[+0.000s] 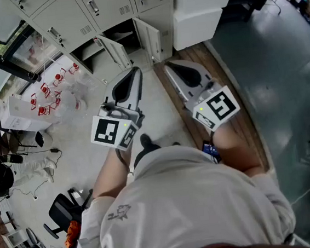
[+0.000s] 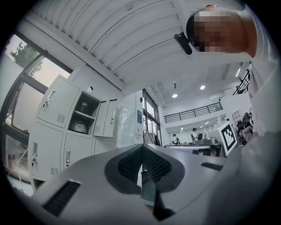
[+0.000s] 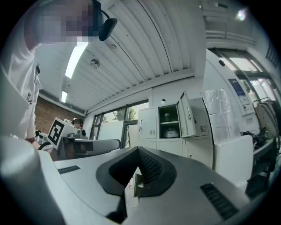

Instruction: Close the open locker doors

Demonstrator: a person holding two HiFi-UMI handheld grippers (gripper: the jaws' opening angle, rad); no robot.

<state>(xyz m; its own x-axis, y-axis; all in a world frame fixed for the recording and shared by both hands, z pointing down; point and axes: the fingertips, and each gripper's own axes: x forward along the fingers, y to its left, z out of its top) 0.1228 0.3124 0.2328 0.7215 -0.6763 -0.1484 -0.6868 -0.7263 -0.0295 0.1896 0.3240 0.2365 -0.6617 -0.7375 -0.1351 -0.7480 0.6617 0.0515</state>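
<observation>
Grey metal lockers [image 1: 99, 11] line the far wall in the head view. One compartment [image 1: 119, 35] stands open, with two doors [image 1: 114, 51] [image 1: 150, 38] swung out toward me. The left gripper view shows that open compartment [image 2: 82, 117], with a shelf and rounded things inside. It appears again in the right gripper view [image 3: 169, 121], its door [image 3: 186, 115] ajar. My left gripper [image 1: 136, 69] and right gripper [image 1: 167, 65] are held side by side, well short of the lockers. Both point at them. Both are shut and hold nothing, as the left gripper [image 2: 141, 147] and right gripper [image 3: 137, 150] views show.
A tall white unit [image 1: 201, 11] stands right of the lockers. Clear plastic bags with red print [image 1: 57, 87] lie on the floor at the left. A black office chair [image 1: 62, 210] stands behind me on the left. Under my right arm runs a wooden floor strip [image 1: 245, 116].
</observation>
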